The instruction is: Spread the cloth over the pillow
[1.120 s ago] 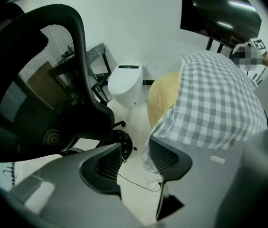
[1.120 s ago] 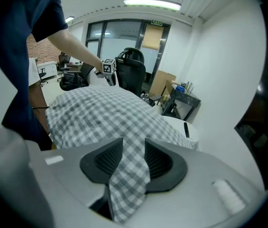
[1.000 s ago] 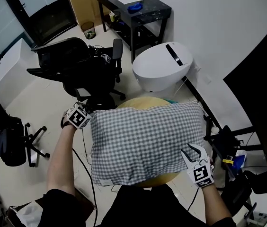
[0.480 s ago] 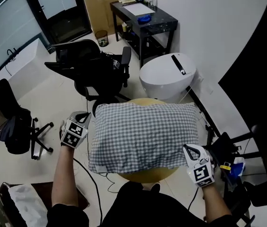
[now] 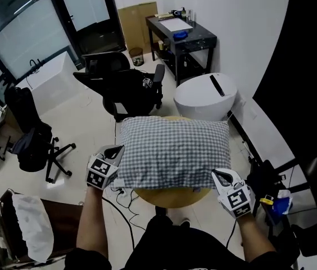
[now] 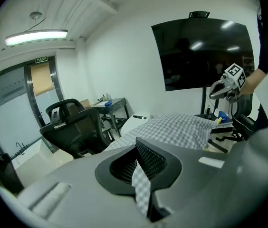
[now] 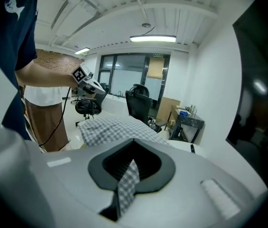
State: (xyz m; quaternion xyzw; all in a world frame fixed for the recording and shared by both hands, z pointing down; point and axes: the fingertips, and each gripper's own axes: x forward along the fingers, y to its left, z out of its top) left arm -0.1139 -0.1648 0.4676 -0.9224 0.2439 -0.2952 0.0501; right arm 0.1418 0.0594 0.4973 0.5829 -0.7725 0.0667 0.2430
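A grey-and-white checked cloth (image 5: 172, 148) lies puffed up over a round wooden table (image 5: 172, 196); the pillow under it is hidden. My left gripper (image 5: 117, 151) is at the cloth's near left corner, and its jaws have just closed on that corner. In the left gripper view a strip of checked cloth (image 6: 141, 186) is pinched in the left gripper (image 6: 141, 167). My right gripper (image 5: 219, 176) is shut on the near right corner, where a strip of cloth (image 7: 126, 184) shows in the right gripper (image 7: 129, 167). Between the two grippers the near edge is lifted.
A black office chair (image 5: 126, 86) stands just beyond the table, and a white rounded unit (image 5: 206, 97) at the back right. A black desk (image 5: 182, 35) is by the far wall. Cables lie on the floor (image 5: 119, 198) at my left. Another chair (image 5: 32, 145) stands at the far left.
My left gripper came from the cloth's far left corner to the near left corner and shut on it. The right gripper shut on the near right corner. Both rose with the near edge.
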